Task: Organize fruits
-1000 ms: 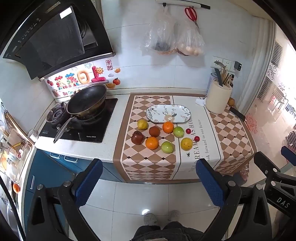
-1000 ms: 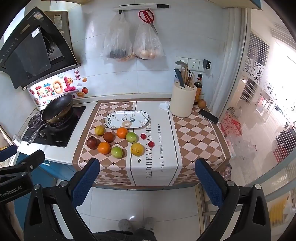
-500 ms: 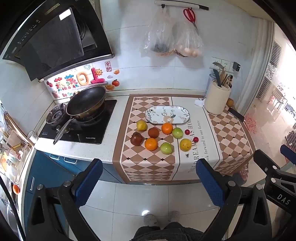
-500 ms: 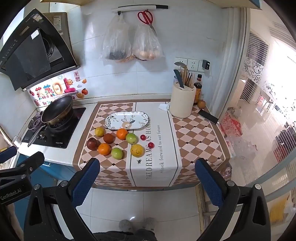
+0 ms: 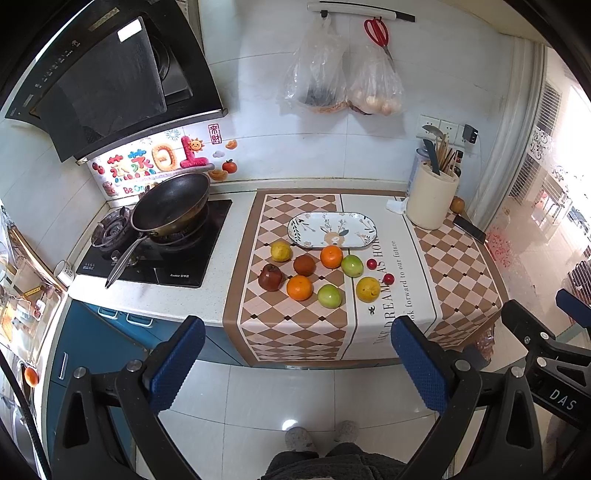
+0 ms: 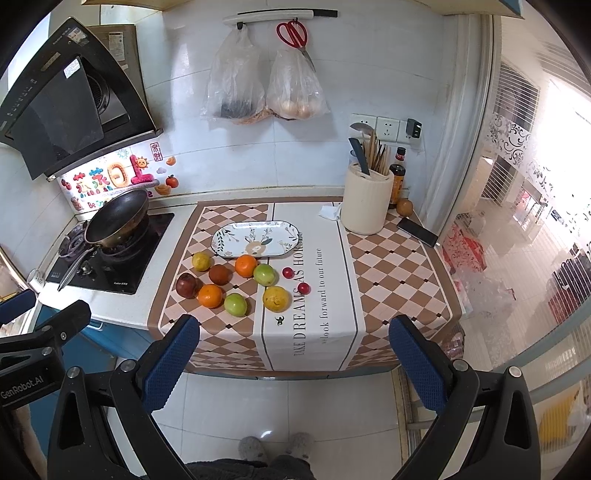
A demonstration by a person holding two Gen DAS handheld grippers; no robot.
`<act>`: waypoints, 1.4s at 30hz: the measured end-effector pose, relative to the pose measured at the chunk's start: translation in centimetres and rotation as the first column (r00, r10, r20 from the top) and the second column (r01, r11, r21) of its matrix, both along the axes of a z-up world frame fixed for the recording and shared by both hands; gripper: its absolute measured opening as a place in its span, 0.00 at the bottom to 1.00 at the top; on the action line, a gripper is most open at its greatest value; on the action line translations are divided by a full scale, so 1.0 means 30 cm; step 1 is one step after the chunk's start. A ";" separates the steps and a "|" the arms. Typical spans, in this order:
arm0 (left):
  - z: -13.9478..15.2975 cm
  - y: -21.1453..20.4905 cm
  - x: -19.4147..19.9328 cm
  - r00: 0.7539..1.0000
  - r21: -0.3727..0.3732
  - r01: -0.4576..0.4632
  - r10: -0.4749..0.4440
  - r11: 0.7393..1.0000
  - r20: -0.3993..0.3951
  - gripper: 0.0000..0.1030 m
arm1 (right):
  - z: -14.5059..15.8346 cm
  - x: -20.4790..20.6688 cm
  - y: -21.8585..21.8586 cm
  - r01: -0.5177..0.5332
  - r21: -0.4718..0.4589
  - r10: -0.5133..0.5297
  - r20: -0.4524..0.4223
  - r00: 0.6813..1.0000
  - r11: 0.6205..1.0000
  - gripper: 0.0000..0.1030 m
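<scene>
**Both grippers spread wide, empty, held off the counter; fruit loose on the cloth**

Left gripper [image 5: 295, 354]: jaws wide apart, nothing between the blue pads. It hangs over the floor tiles in front of the counter, well apart from the fruit. Right gripper [image 6: 291, 354]: same, jaws wide apart and empty, also out over the floor. Each one shows at the edge of the other's view.

Fruit sits in a loose cluster on the checkered cloth [image 5: 295, 332], just in front of the oval patterned plate [image 5: 310, 223]. The plate carries no fruit.

Layout, left wrist view:
- Back row, nearest the plate: yellow lemon [image 5: 281, 251], brown fruit [image 5: 304, 265], orange [image 5: 331, 256], green apple [image 5: 352, 265]. The orange and green apple look to be touching; the orange sits just beside the plate rim.
- Front row: dark red pomegranate [image 5: 270, 277], second orange [image 5: 299, 287], second green apple [image 5: 329, 295], second yellow lemon [image 5: 368, 289].
- Two small red fruits [image 5: 371, 263] on the white printed strip, right of the cluster, slightly apart from each other. Too small to tell the kind.

Around it: wok [image 5: 170, 203] on the gas hob [image 5: 155, 254] to the left, cream utensil holder [image 5: 432, 199] at the back right, black phone [image 5: 469, 229] beside it, two plastic bags [image 5: 340, 81] and red scissors [image 5: 377, 32] hanging from the wall rail.
</scene>
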State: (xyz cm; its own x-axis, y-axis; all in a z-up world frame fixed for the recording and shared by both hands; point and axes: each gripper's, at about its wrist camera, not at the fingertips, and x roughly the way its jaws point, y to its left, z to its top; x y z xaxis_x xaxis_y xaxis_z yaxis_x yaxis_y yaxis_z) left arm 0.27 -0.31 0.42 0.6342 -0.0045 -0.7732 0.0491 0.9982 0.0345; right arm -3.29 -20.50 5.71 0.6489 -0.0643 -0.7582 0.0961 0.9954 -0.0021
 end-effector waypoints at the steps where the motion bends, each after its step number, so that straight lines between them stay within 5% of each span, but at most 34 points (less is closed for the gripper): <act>1: -0.002 0.001 -0.003 1.000 0.001 0.000 0.000 1.000 0.001 1.00 | -0.005 -0.002 0.003 -0.003 0.001 0.003 0.001 1.000 1.000 1.00; 42: 0.012 -0.008 -0.001 1.000 -0.004 0.002 -0.002 1.000 0.012 1.00 | 0.004 -0.010 0.012 -0.008 0.011 0.008 0.011 1.000 1.000 1.00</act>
State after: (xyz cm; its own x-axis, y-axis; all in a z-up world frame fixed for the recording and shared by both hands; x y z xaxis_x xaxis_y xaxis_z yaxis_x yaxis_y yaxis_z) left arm 0.26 -0.56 0.78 0.6436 -0.0089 -0.7653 0.0508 0.9982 0.0311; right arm -3.59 -20.13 5.82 0.6580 -0.0505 -0.7513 0.0878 0.9961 0.0100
